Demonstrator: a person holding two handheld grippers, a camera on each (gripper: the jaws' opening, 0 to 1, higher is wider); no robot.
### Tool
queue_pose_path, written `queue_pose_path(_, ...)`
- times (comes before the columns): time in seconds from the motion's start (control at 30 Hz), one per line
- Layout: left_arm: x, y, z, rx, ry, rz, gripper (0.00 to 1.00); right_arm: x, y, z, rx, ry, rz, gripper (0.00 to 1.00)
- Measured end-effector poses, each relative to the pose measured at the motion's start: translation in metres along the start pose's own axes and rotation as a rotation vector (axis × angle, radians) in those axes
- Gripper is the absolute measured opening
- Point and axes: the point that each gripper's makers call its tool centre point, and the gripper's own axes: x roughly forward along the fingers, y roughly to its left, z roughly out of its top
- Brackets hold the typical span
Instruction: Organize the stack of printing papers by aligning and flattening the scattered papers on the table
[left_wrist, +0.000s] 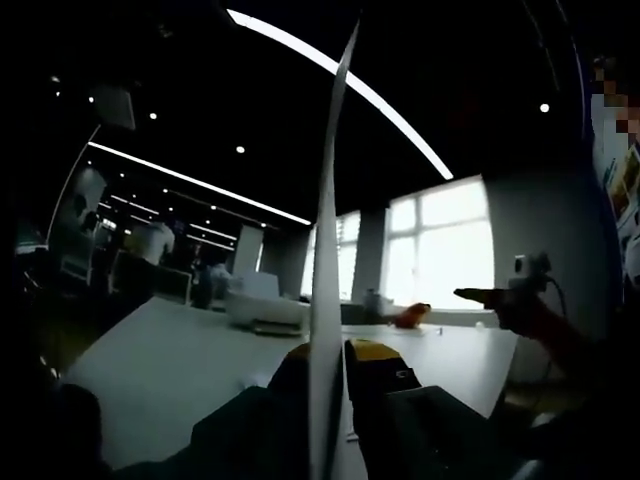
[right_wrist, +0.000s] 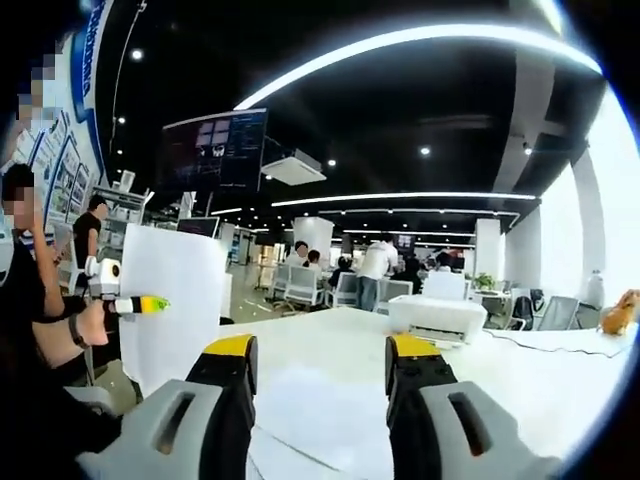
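In the left gripper view, a white sheet of paper (left_wrist: 328, 250) stands upright and edge-on, and my left gripper (left_wrist: 330, 352) is shut on its lower edge between yellow-tipped jaws. In the right gripper view the same sheet (right_wrist: 175, 290) hangs flat-on at the left, held by the left gripper (right_wrist: 145, 303) in a person's hand. My right gripper (right_wrist: 322, 350) is open with nothing between its jaws, above the white table (right_wrist: 540, 390). Loose papers (right_wrist: 320, 415) lie flat on the table just beyond its jaws. The right gripper (left_wrist: 485, 295) also shows at the right, over the table edge.
A white printer (right_wrist: 440, 318) (left_wrist: 262, 305) sits on the table further back. An orange toy (right_wrist: 620, 312) (left_wrist: 410, 316) lies near the far edge with a cable beside it. Chairs and several people (right_wrist: 378, 262) fill the office behind.
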Motion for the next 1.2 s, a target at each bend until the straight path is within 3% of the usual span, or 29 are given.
queue_pose_path(0.37, 0.001, -0.001, 0.000, 0.001, -0.003, 0.001, 0.07, -0.016, -0.001, -0.008, 0.011, 0.012, -0.028, 0.56)
queue_pose_path(0.6, 0.000, 0.000, 0.000, 0.003, -0.003, 0.008, 0.07, -0.022, -0.003, -0.019, 0.012, 0.040, -0.045, 0.70)
queue_pose_path(0.97, 0.001, 0.003, -0.003, 0.009, 0.005, 0.022, 0.08, -0.027, -0.004, -0.029, 0.039, 0.053, -0.051, 0.77)
queue_pose_path(1.2, -0.002, 0.012, -0.004, -0.036, -0.029, 0.035, 0.14, -0.029, -0.003, -0.032, 0.045, 0.057, -0.044, 0.78)
